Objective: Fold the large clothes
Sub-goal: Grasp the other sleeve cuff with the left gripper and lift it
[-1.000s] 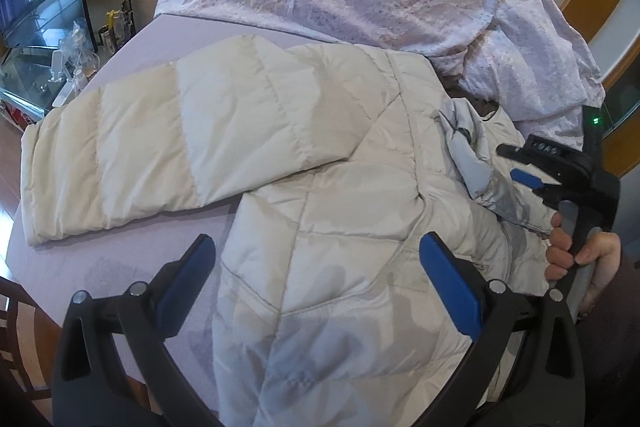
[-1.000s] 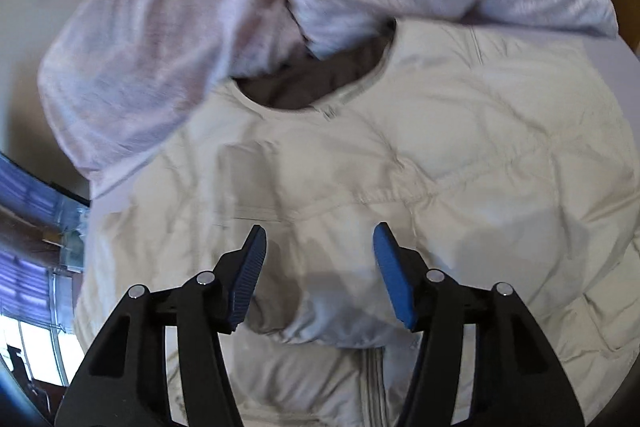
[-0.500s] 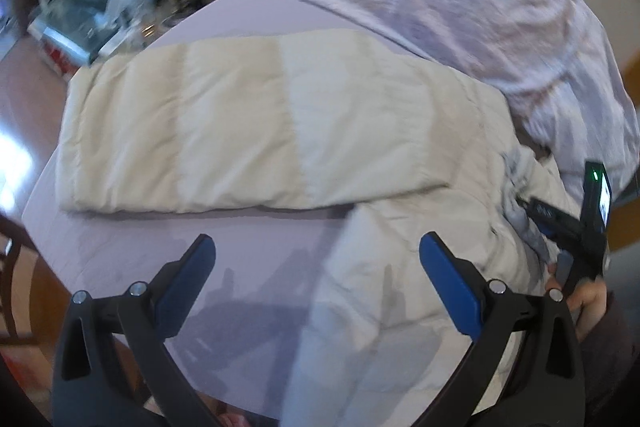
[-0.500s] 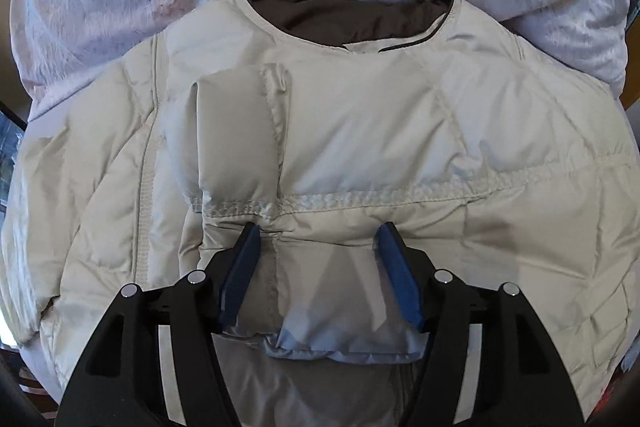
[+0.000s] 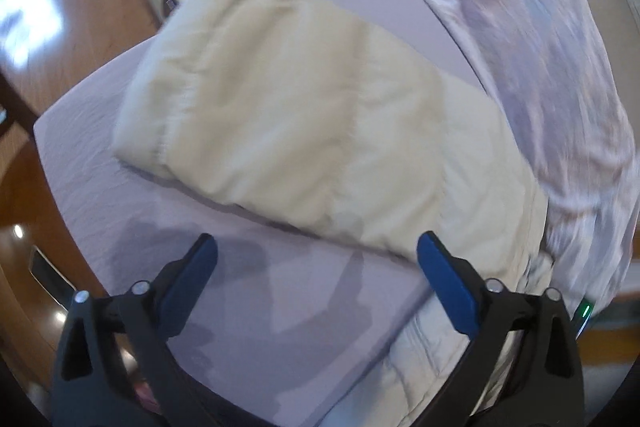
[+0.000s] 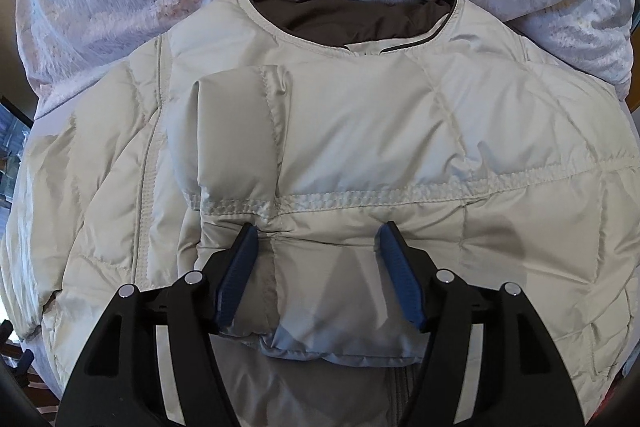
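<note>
Sleeve-work comes next: the left tongs (image 5: 316, 259) have swung off the jacket's body to hover, jaws wide and just easing inward with nothing between them, over bare mattress (image 5: 240, 327) — the outstretched sleeve (image 5: 288, 115) lies ahead of them. Right tongs (image 6: 316, 259), opened a little wider, straddle the other sleeve's cuff (image 6: 340, 331), already folded across the puffy cream down jacket (image 6: 460, 131); whether they pinch it, I cannot tell.

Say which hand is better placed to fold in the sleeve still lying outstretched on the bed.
Left, probably. The left tool is wide open over bare sheet beside the outstretched sleeve, nothing between its fingers. The right tool sits over the jacket chest, straddling the already folded sleeve cuff.
</note>
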